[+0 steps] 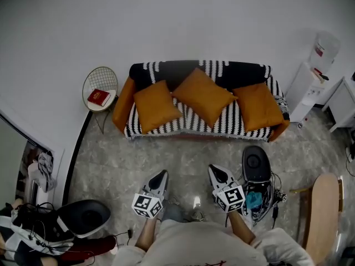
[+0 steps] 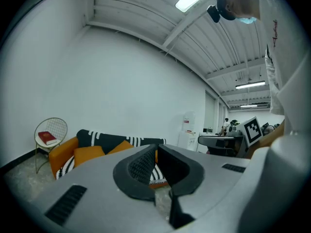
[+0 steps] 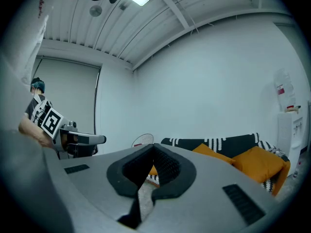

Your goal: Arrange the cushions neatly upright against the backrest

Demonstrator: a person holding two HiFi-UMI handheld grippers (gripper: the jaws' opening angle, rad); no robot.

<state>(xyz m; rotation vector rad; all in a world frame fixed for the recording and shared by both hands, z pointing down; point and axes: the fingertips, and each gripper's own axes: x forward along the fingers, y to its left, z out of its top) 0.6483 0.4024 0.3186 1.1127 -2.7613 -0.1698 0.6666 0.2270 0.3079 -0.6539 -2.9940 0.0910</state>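
Now, left tool (image 1: 162,175) closed, right tool (image 1: 213,169) closed

Cushions (image 1: 202,96) on sofa (image 1: 247,71), chair (image 1: 102,75) left

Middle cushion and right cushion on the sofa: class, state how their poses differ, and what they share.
The middle cushion is turned corner-up like a diamond; the right cushion sits nearly square. The middle cushion reaches higher up the backrest; the right cushion lies lower. Both are orange.
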